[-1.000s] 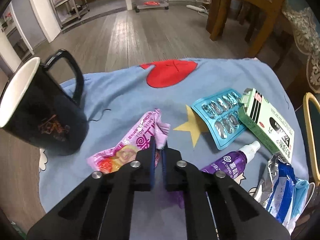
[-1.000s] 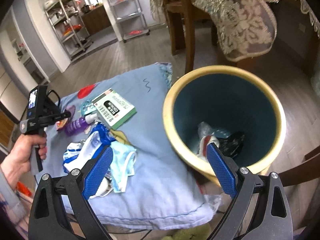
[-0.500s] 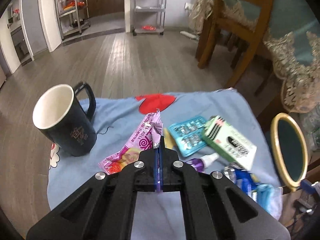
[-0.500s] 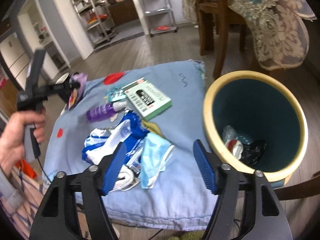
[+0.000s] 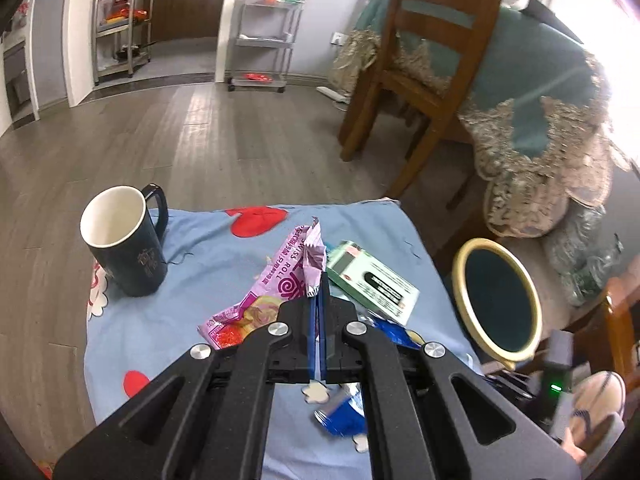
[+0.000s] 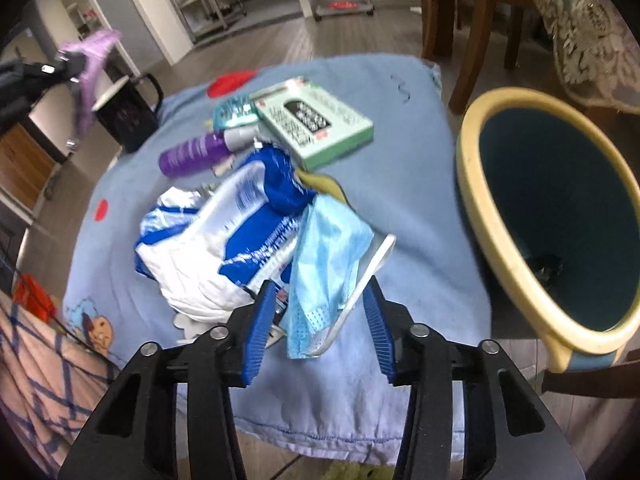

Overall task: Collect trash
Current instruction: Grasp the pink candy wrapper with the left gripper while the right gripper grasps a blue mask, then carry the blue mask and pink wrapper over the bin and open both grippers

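Left tongs (image 5: 319, 304): clenched on the pink snack wrapper (image 5: 276, 284), gripped at its crumpled upper end; the rest of the wrapper hangs down and to the left of the tips, clear of the blue cloth (image 5: 208, 276) that covers the table. In the right wrist view the same wrapper (image 6: 90, 68) dangles from the tongs high at far left.

Right tongs (image 6: 318, 320): jaws closing, blue pads standing on either side of the light blue face mask (image 6: 328, 252). The mask's lower edge and white ear loop lie between the pads; neither pad presses on it.

Items ahead of the right tongs:
- Blue and white plastic bag (image 6: 224, 236), crumpled, just left of the mask and touching it.
- Purple bottle (image 6: 192, 156) with a white cap, lying on its side beyond the bag.
- Green and white carton (image 6: 316, 120), lying flat beyond the mask, to the right of the bottle.
- Teal blister pack (image 6: 234, 114), partly under the carton's left end.
- Black mug (image 6: 130, 114), white inside, upright at the far left edge of the cloth; in the left wrist view it stands well left of the tips.

Trash bin (image 6: 548, 208): round, cream rim, dark teal inside, to the right of the right tongs beside the table. A dark scrap lies at its bottom. In the left wrist view the bin (image 5: 498, 300) sits to the right of the tips.

Background: wooden chair (image 5: 432, 60), lace-edged tablecloth (image 5: 552, 128), metal shelving (image 5: 264, 20), grey plank floor (image 5: 200, 140).
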A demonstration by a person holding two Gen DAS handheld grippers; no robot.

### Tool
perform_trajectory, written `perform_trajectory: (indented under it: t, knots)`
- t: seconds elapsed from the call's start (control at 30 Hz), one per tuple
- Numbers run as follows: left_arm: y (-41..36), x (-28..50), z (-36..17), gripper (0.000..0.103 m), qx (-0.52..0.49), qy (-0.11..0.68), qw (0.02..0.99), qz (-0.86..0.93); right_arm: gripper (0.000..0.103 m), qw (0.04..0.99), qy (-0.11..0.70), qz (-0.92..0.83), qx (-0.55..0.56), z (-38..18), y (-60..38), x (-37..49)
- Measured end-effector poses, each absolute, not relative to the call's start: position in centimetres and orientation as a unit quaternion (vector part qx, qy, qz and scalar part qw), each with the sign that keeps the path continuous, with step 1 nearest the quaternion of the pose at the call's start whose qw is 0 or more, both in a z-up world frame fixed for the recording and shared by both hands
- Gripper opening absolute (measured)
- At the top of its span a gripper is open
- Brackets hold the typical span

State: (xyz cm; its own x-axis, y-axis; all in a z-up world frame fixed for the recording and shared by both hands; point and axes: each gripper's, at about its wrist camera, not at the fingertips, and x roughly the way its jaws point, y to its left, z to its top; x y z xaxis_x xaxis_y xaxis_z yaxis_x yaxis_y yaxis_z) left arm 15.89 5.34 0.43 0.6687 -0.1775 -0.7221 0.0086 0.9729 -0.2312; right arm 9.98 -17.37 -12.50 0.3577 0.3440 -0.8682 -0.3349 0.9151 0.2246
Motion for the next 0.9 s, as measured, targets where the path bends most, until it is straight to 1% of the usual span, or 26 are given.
perform_trajectory:
  t: [0.07, 0.1, 0.17, 0.27, 0.57, 0.7, 0.9]
  knots:
    - [5.1, 15.3, 0.6, 0.0, -0.109, 0.402, 0.907, -0.06, 0.032, 0.818, 0.537, 0.204, -0.002, -13.2, -17.2, 10.1]
    - [4.9, 14.9, 0.8, 0.0, -0.109, 0.4, 0.908, -0.064, 0.03, 0.817, 0.539, 0.205, -0.002, -13.4, -17.2, 10.1]
    - [4.6, 14.8, 0.9, 0.0, -0.11, 0.397, 0.909, -0.069, 0.021, 0.818, 0.536, 0.207, -0.005, -13.4, -17.1, 10.0]
    - [4.3, 14.7, 0.8, 0.0, -0.116, 0.393, 0.909, -0.074, 0.015, 0.827, 0.521, 0.212, -0.001, -12.6, -17.5, 9.8]
    - [1.4, 15.5, 0.7, 0.0, -0.115, 0.388, 0.909, -0.105, 0.015, 0.851, 0.477, 0.214, 0.054, -9.3, -20.5, 9.2]
    - [0.4, 15.7, 0.8, 0.0, -0.113, 0.386, 0.908, -0.115, 0.015, 0.863, 0.445, 0.224, 0.085, -7.3, -21.5, 9.0]
    - [-1.1, 16.0, 0.7, 0.0, -0.109, 0.389, 0.906, -0.131, 0.015, 0.881, 0.409, 0.215, 0.097, -4.9, -23.1, 8.7]
